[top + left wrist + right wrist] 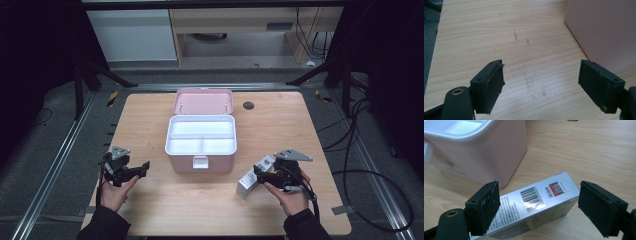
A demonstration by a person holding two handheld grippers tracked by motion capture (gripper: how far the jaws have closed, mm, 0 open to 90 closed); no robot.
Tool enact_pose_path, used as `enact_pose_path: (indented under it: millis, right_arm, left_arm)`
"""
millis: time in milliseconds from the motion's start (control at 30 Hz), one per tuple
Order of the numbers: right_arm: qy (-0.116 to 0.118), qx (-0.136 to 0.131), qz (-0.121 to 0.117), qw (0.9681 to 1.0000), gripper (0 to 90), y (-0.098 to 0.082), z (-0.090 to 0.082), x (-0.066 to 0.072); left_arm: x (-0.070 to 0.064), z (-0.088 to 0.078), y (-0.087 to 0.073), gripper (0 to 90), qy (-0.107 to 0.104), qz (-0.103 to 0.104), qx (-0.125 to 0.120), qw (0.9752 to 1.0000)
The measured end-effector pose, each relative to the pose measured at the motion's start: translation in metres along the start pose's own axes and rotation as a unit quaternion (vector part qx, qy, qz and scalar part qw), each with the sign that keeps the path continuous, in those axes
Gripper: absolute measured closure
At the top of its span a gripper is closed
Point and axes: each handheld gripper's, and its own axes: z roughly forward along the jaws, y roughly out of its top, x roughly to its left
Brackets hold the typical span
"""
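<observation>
Near the table's (150, 200) front right corner, my right gripper (537, 206) hangs wide open astride the silver box (536, 202), gripping nothing, its long axis slanting from the front edge toward the pink case (200, 145), while my left gripper (540, 83) gapes empty.

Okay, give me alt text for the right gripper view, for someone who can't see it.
A silver carton with a barcode and a red-and-white QR label lies on the wooden table, between the open black jaws of the right gripper. Beside it, at upper left, stands a pink storage box with a white inner tray.
</observation>
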Motion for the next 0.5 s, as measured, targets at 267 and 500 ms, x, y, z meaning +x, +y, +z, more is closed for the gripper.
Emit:
enact_pose_path:
  millis: [267,500]
  right_arm:
    - [-0.011,0.02,0.008,0.9997,15.8,-0.005,0.011,0.008]
    - [-0.014,0.017,0.01,0.9997,17.0,-0.001,0.019,0.004]
  left_arm:
    - [-0.001,0.001,-0.001,20.4,-0.001,0.003,0.005,1.0]
    - [-0.002,0.005,-0.002,20.5,-0.002,0.007,0.014,0.9999]
